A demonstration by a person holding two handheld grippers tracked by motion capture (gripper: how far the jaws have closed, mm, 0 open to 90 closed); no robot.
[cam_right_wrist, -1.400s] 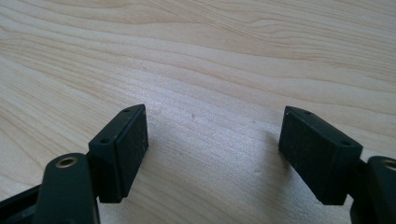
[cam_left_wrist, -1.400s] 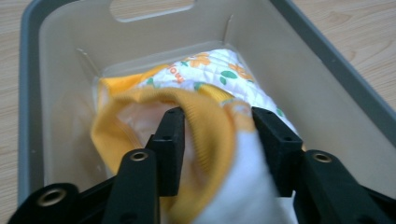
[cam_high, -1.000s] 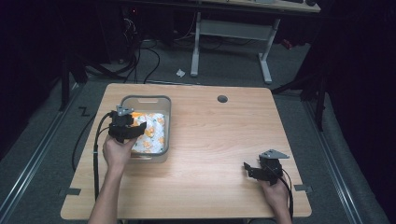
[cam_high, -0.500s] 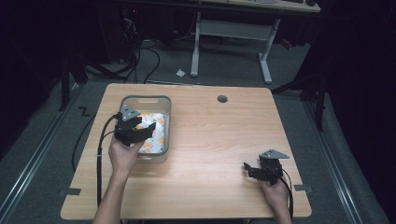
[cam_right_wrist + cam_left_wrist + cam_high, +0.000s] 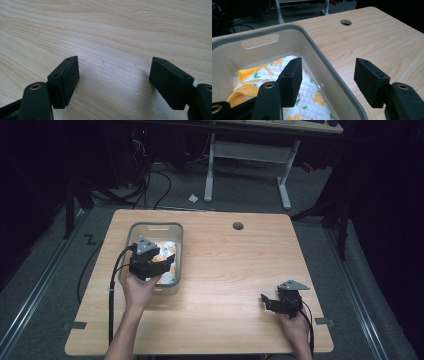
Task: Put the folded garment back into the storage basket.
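A grey plastic bin [image 5: 152,226] stands on the left half of the wooden table, with a white quilted cloth with orange flowers [image 5: 167,251] lying in it. My left gripper [image 5: 162,262] hovers over the bin's near end, open. Its jaws have just been opening and its pads touch nothing. In the left gripper view, the left gripper [image 5: 329,77] straddles the bin's right wall [image 5: 317,47] from above, with the cloth [image 5: 312,100] below the left jaw. My right gripper [image 5: 267,301] rests low near the table's front right, open. Bare wood lies between the jaws of the right gripper [image 5: 113,80].
A round cable hole [image 5: 238,226] sits near the table's far edge. A black cable [image 5: 112,290] trails from the left gripper off the near left edge. Beyond the table stand a white desk frame [image 5: 247,155] and floor cables [image 5: 150,180].
My left gripper has shifted right and slightly toward the near end of the bin, and its jaws stand a little wider. The right hand has not moved.
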